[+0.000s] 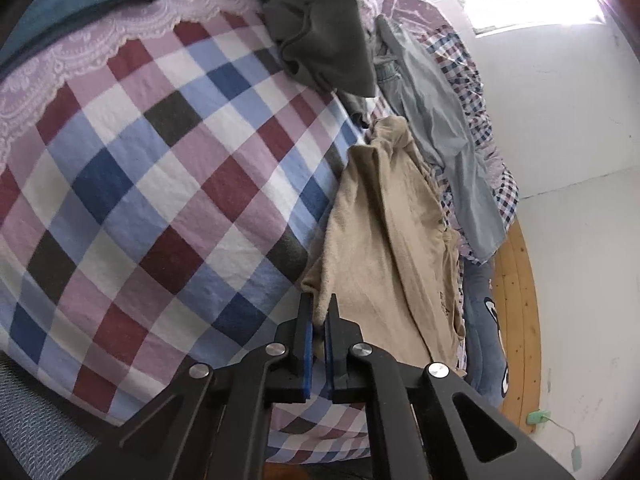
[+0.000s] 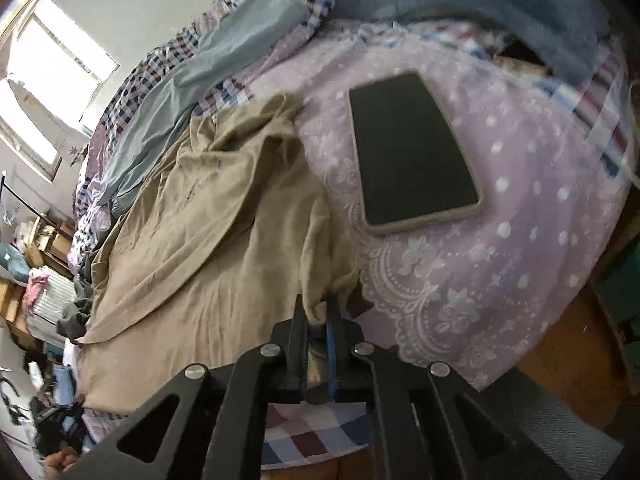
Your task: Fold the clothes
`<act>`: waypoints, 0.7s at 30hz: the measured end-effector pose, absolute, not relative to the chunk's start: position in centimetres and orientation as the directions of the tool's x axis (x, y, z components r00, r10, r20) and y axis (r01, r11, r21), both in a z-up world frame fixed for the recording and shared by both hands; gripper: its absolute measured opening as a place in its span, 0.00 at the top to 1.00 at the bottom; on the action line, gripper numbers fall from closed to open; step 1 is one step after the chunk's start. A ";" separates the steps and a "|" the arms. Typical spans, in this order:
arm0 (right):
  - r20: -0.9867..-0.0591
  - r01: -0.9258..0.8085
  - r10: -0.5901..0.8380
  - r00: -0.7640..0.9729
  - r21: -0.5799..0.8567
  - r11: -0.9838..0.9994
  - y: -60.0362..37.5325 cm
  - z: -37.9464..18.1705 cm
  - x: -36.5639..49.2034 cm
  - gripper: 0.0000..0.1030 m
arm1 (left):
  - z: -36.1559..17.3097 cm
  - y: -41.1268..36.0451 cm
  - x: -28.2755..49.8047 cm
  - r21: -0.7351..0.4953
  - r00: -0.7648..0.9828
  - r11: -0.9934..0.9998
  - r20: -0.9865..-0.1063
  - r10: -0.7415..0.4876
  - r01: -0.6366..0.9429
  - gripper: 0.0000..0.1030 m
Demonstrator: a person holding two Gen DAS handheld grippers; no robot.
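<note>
While my left claw [image 1: 320, 312] pinches one edge of the tan garment [image 1: 384, 240], its blue-padded fingers closed on a fold of cloth, my right claw [image 2: 318, 312] is clamped on another bunched edge of the same piece. Gripped at two points, I judge, so the fabric can be drawn taut or carried over on itself. Beyond the claws the garment lies rumpled and partly doubled across the bed [image 1: 160, 160], not yet a tidy fold; whether it is being spread or folded, I cannot tell. Just beside it, on the lilac lace cover [image 2: 500, 240], rests a dark phone [image 2: 412, 152], clear of the cloth. Further out, a pale blue-grey garment [image 1: 440, 128] trails along the bed's far edge, and a dark grey garment [image 1: 320, 32] sits heaped beyond the checked sheet.
</note>
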State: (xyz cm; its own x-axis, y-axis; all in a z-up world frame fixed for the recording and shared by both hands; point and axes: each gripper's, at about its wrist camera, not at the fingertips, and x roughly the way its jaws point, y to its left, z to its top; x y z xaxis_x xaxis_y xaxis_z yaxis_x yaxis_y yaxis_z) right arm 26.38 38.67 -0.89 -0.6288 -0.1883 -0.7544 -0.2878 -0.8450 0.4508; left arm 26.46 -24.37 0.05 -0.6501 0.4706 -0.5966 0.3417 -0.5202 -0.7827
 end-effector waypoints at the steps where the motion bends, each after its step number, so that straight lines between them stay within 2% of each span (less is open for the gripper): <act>1: -0.748 -0.281 -0.188 -0.637 0.452 -0.847 38.7 -0.6 26.7 0.96 | 0.2 -24.4 26.7 -0.785 -0.655 -0.521 -0.592 0.469 0.336 0.98; 17: -0.683 -0.283 -0.176 -0.709 0.504 -0.816 41.6 4.9 33.7 0.97 | 4.9 -24.6 33.1 -0.837 -0.702 -0.487 -0.502 0.504 0.249 0.99; 21: -0.721 -0.288 -0.188 -0.667 0.482 -0.827 42.4 4.9 34.2 0.96 | 4.5 -24.6 34.1 -0.816 -0.671 -0.509 -0.541 0.507 0.273 0.98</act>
State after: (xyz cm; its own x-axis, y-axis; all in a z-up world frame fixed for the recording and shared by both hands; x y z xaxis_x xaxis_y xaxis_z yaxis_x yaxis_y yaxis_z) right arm 34.20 42.41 4.94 -0.6672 -0.1876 -0.7208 -0.2881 -0.8274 0.4821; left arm 34.15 -24.56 4.53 -0.6714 0.5068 -0.5408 0.2734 -0.5088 -0.8163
